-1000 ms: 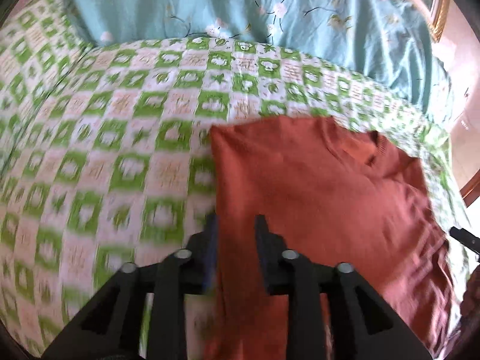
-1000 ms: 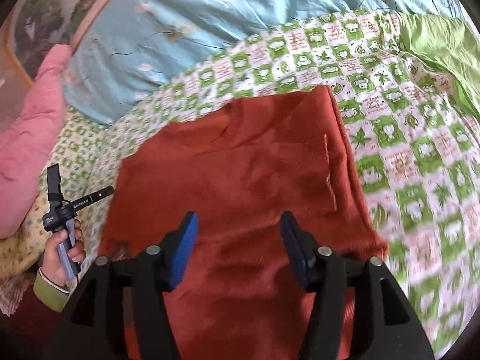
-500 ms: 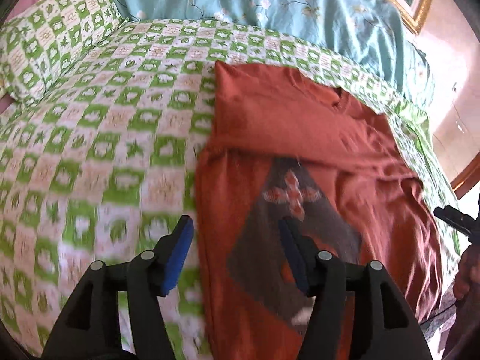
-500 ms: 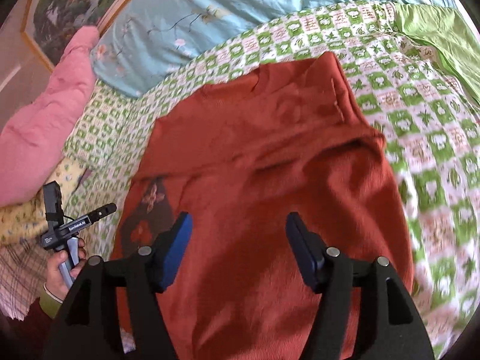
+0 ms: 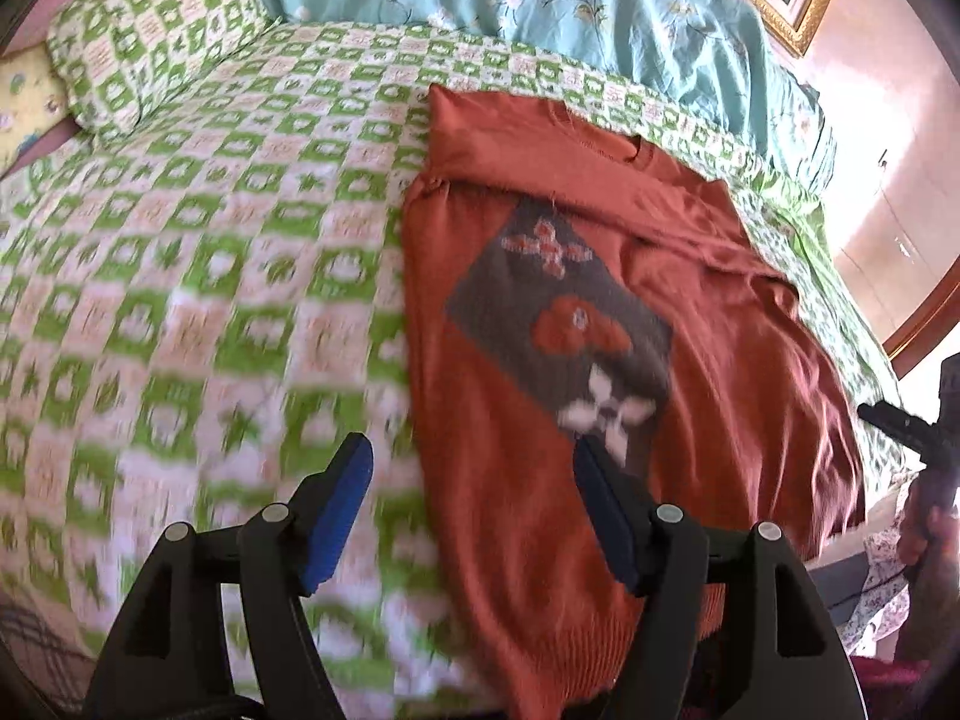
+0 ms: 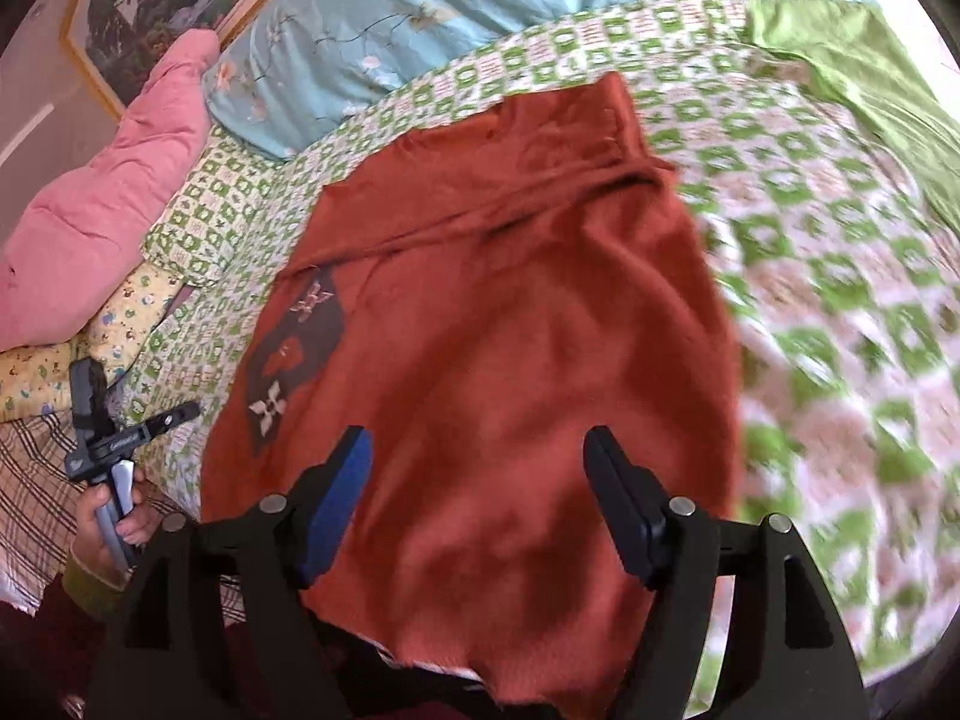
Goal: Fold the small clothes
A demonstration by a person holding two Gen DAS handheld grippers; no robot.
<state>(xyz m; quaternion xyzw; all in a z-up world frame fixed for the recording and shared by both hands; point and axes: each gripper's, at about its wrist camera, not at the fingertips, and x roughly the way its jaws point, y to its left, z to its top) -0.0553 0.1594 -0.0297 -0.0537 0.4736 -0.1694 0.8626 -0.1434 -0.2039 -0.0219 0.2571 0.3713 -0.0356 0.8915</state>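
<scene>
Green-and-white checked bedding covers the bed, with a pale blue floral quilt bunched along the far side and a pink cushion off by the framed picture. Laid out on the bed is the rust-orange sweater, lengthwise away from the cameras, hem toward the near edge. Its sleeves look tucked in across the shoulders already, leaving a long narrow panel, and a grey patch with flower motifs shows on one side. That flat, squared-up lay looks deliberate: it sets up a clean fold from the hem.

Left hand-held gripper hangs over the sweater's left edge, jaws opening, one blue pad over the bedding, the other over the knit, neither pressing. Right hand-held gripper is above the lower body of the sweater, jaws opening too, nothing caught between them. Both released, then. My read: they are lining up on the hem corners for the next fold.
</scene>
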